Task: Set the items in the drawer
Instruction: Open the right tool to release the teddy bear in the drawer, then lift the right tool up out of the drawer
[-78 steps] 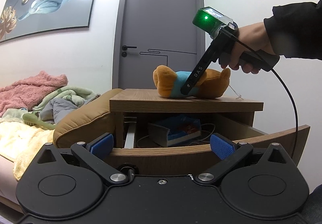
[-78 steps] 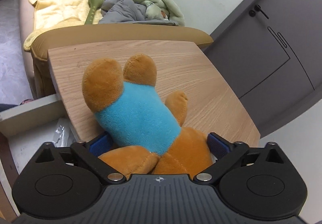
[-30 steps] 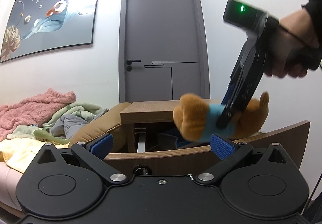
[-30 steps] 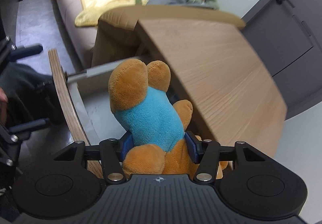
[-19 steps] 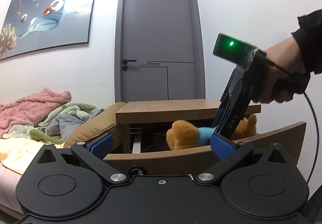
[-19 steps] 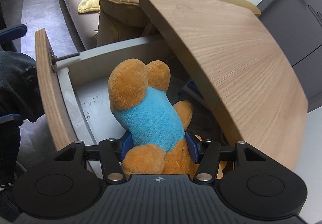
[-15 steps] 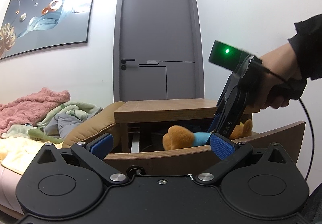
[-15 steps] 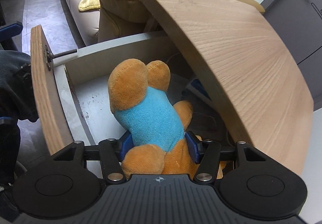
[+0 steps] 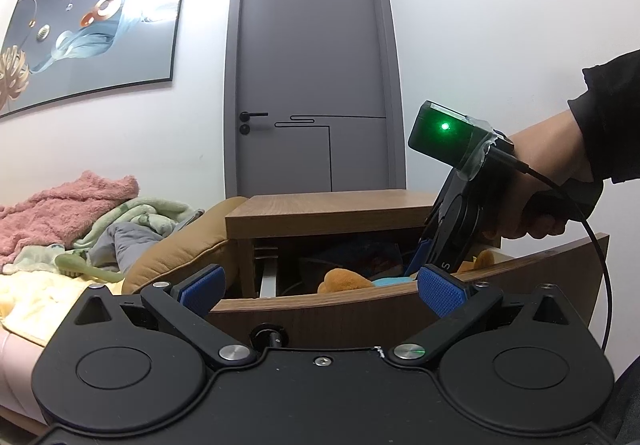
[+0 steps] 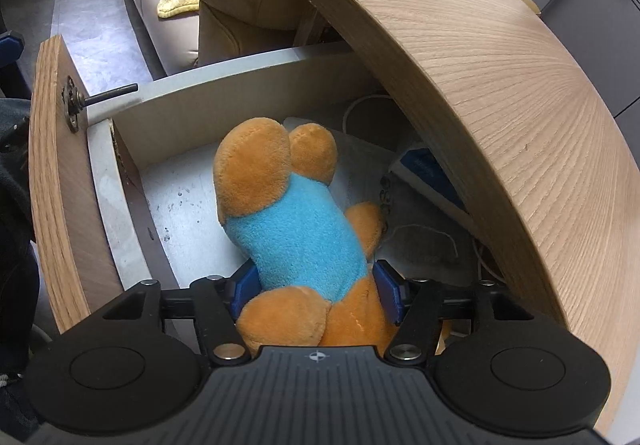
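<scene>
Placing step: the right gripper (image 10: 316, 291), clamped on the orange plush toy in blue shirt (image 10: 296, 229), holds it inside the open wooden drawer (image 10: 52, 181); next, release, while the left gripper (image 9: 320, 287) hovers wide open, empty.

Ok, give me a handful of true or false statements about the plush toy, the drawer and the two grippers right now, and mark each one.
1. The right gripper has its jaws closed on the plush toy. True.
2. The plush toy lies on top of the nightstand. False: it is down inside the open drawer, below the top.
3. The left gripper holds a book. False: its jaws are open and hold nothing, facing the drawer front.
4. The drawer already holds other things, including a white cable. True.
5. The grey door stands open. False: it is shut.
</scene>
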The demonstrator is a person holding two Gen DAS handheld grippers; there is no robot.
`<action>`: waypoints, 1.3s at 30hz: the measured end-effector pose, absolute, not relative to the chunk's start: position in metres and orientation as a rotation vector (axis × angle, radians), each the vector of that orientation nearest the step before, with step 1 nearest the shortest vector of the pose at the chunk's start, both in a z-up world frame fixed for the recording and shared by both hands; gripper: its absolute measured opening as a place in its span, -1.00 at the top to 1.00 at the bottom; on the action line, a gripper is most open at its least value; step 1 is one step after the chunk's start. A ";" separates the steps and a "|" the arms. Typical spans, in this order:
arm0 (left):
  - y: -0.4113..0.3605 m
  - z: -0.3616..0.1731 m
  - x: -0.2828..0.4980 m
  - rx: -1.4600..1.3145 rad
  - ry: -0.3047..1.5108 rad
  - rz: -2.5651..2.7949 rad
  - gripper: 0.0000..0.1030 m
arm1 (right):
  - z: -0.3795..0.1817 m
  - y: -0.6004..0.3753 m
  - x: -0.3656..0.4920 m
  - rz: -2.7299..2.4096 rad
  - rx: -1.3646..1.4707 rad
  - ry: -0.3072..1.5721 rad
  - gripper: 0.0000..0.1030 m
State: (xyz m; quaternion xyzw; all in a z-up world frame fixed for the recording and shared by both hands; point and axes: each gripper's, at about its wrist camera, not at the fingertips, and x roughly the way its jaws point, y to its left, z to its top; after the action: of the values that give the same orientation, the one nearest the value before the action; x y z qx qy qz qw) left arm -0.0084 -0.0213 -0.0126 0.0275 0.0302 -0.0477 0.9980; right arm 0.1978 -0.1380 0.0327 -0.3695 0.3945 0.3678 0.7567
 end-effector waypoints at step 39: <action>-0.020 -0.014 -0.010 0.044 0.073 -0.066 -0.98 | 0.089 -0.294 0.047 0.550 0.007 0.213 -1.00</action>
State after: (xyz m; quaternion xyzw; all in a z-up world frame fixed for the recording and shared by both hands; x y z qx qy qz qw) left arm -0.0101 -0.0201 -0.0140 0.0220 0.0365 -0.0329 0.9986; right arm 0.0475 -0.2937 0.0888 0.0033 0.1050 0.2712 0.9568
